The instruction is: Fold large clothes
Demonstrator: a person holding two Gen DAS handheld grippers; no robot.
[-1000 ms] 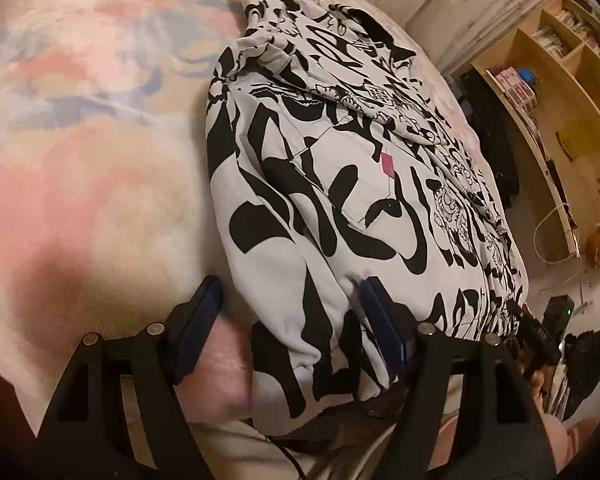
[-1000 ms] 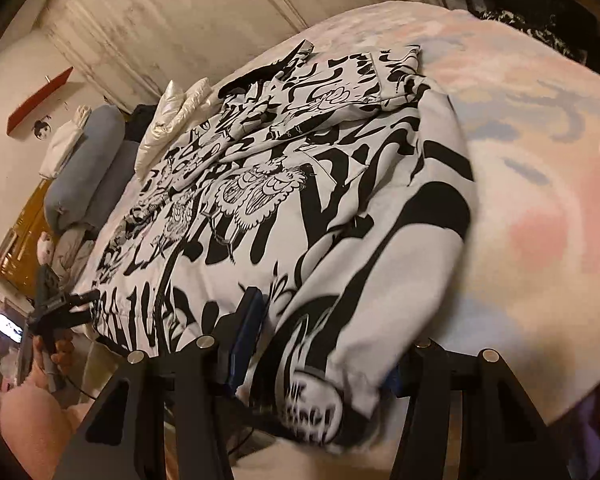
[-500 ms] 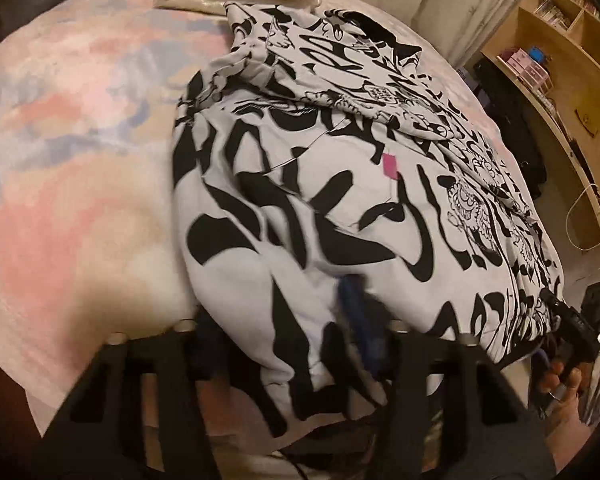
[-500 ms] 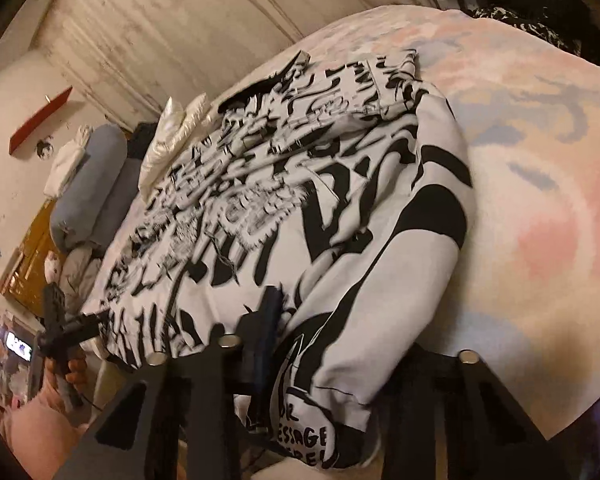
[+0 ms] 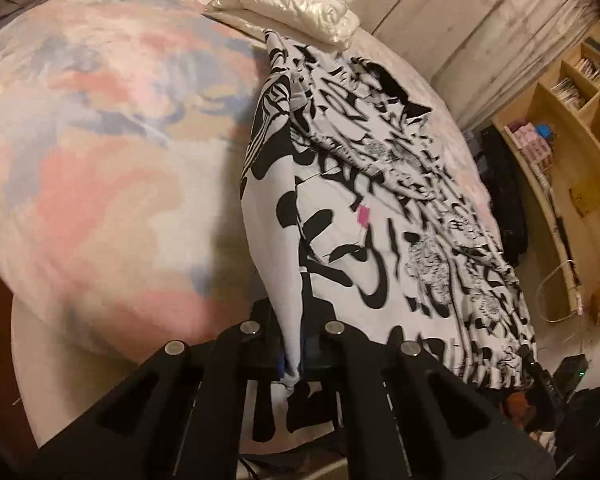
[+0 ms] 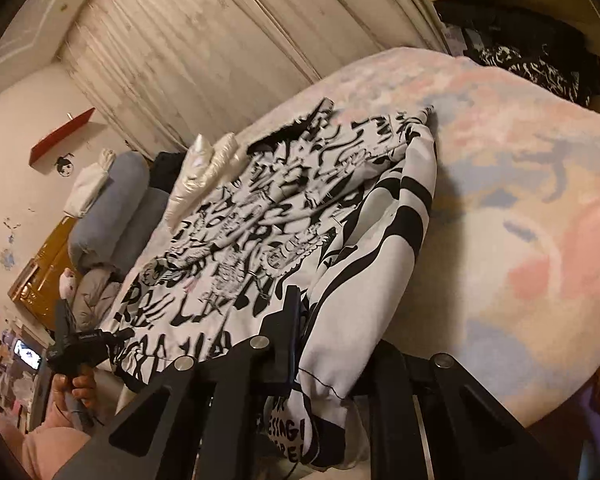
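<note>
A large white garment with a black graphic print (image 5: 380, 216) lies spread on the bed, with a small pink tag near its middle. My left gripper (image 5: 294, 344) is shut on the garment's near edge and lifts it into a taut ridge. My right gripper (image 6: 332, 344) is closed around the other near corner of the same garment (image 6: 300, 220); a thick fold of cloth fills the jaws, and the right finger is hidden under the cloth. Each gripper appears small in the other's view, at the bed's near edge.
The bed has a pastel pink, blue and beige blanket (image 5: 100, 152). A shiny white pillow (image 5: 292, 4) lies at the head. Wooden shelves (image 5: 572, 128) stand to one side. A grey bolster (image 6: 112, 196) and a curtain (image 6: 228, 40) are behind.
Both grippers have closed from open onto the garment's near edge. The left one has lifted its corner, pulling the cloth into a raised fold.
</note>
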